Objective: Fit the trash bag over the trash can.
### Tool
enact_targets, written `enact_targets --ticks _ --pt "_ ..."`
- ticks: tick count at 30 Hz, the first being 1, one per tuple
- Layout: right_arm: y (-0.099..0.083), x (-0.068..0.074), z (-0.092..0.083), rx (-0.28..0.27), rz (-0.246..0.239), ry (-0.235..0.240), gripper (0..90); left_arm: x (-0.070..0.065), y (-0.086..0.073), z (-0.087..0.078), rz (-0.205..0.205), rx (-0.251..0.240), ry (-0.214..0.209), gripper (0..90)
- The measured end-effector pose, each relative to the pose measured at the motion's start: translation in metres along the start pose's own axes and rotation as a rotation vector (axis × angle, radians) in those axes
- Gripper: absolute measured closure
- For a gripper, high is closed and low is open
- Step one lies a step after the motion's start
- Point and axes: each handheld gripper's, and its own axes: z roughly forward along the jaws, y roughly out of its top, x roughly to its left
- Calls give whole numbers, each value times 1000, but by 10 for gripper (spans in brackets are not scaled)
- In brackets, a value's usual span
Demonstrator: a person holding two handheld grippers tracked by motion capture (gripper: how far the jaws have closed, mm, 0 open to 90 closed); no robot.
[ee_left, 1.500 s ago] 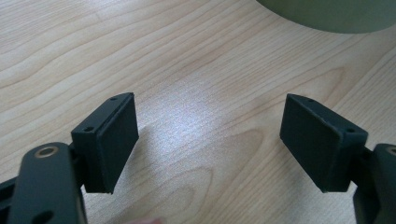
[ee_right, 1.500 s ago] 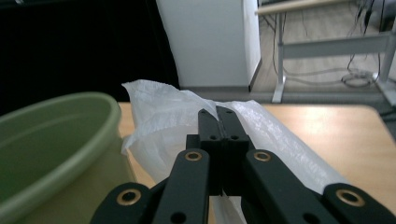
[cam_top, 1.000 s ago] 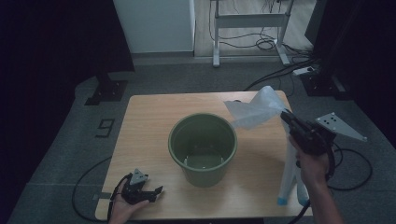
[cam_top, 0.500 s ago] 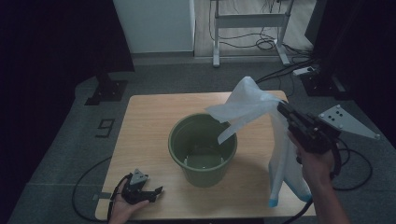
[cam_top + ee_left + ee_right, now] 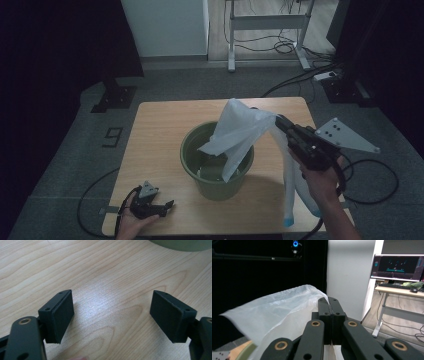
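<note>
high view, 1 plastic bag (image 5: pixel 240 131), 1 green bucket (image 5: pixel 217 165), 2 tongs

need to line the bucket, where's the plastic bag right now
In the high view the plastic bag hangs from the shut right gripper, draped over the green bucket.

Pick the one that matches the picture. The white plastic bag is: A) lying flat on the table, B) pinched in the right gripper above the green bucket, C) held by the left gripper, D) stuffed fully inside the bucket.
B: the right gripper has its jaws shut on the white plastic bag, which drapes over the green bucket.
</note>
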Motion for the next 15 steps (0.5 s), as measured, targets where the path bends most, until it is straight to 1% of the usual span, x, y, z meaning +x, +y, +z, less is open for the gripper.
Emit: enact_targets --ticks 3,4,5,6,7,11,14,15 --pt "-12 2 9 31 -1 -1 890 0 0 0 1 -1 1 189" --pt "-17 2 12 39 0 -9 889 0 0 -1 2 -2 1 189" --pt "-26 0 18 51 18 -22 889 0 0 -1 3 -2 0 189" --pt "-26 0 18 51 18 -22 889 -1 1 -1 4 -2 0 189" --pt "-33 -2 22 56 32 -32 890 -1 1 -1 3 -3 0 189" --pt "-39 -3 25 55 44 -47 890 0 0 0 2 0 -1 189" --pt "-43 4 29 57 41 -43 890 -1 1 0 7 3 0 189" --pt "-49 13 34 73 10 -30 890 -1 1 0 9 3 0 189"
